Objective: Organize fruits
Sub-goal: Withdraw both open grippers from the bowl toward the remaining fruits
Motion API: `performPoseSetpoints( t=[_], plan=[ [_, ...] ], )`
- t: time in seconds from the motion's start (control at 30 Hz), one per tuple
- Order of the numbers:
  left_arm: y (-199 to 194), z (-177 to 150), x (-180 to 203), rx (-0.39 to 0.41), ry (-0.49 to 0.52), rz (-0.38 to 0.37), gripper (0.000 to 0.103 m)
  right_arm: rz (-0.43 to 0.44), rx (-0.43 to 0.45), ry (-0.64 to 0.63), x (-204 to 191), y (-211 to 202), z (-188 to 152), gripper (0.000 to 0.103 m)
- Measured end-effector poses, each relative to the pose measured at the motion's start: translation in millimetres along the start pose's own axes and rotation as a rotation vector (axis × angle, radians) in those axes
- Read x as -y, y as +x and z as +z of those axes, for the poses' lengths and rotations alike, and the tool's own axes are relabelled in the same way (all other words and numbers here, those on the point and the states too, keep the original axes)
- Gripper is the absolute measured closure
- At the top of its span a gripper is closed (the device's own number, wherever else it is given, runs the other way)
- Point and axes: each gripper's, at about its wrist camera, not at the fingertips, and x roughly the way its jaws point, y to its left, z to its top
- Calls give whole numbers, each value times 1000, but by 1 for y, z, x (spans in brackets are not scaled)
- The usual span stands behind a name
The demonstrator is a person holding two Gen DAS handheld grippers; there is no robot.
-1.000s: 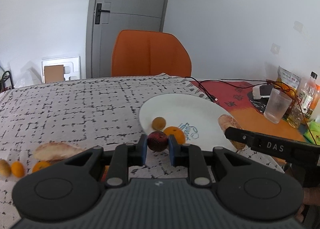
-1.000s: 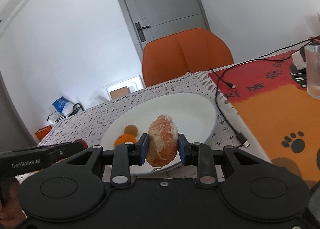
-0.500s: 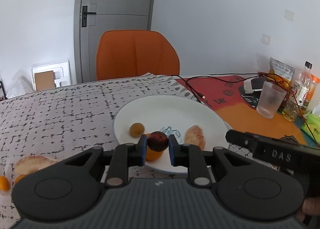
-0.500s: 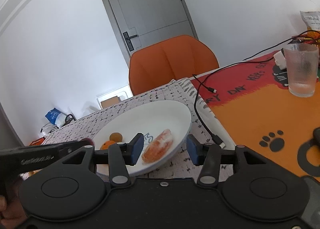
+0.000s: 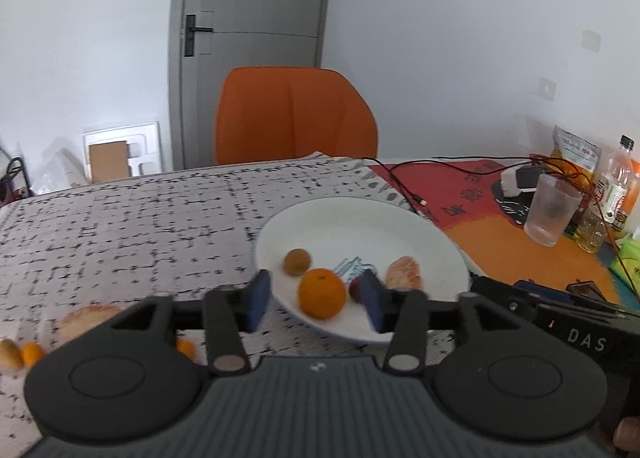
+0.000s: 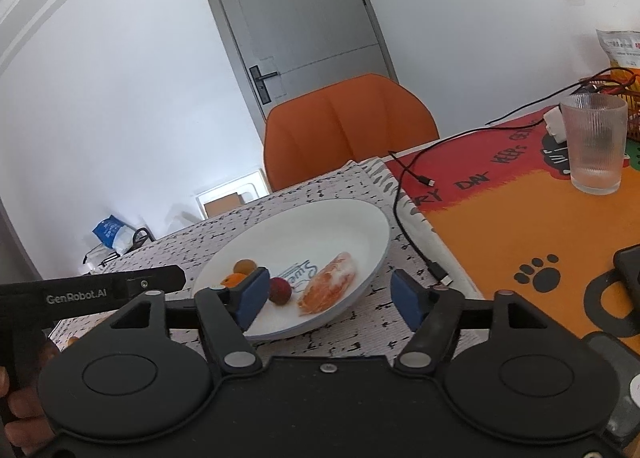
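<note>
Opening both the left gripper [image 5: 316,300] and right gripper [image 6: 326,298] with nothing clamped, the small dark-red fruit [image 6: 279,289] and peeled citrus segment [image 6: 329,289] rest at centre frame on the white round plate [image 6: 360,226], so withdrawing straight back should avoid nudging them.

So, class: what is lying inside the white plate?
Inside the white plate: a small brown fruit, an orange, a dark red fruit and a peeled citrus piece. The printed centre is partly covered.

Table under a black-flecked cloth [image 5: 120,226], with white plate [image 5: 344,218], orange mat [image 6: 520,226], ribbed glass [image 6: 594,142], black cable [image 6: 404,194].
</note>
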Motion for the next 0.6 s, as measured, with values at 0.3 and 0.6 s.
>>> performPoseSetpoints(
  t=[0.3,0.6],
  plan=[
    [-31,-8,-22,50,-8,121,15,16,10,-2,-18,-7,-5,13],
    [-61,-13,-46,86,-49,168,11,57,-2,-43,-45,-13,-7,5]
  ],
)
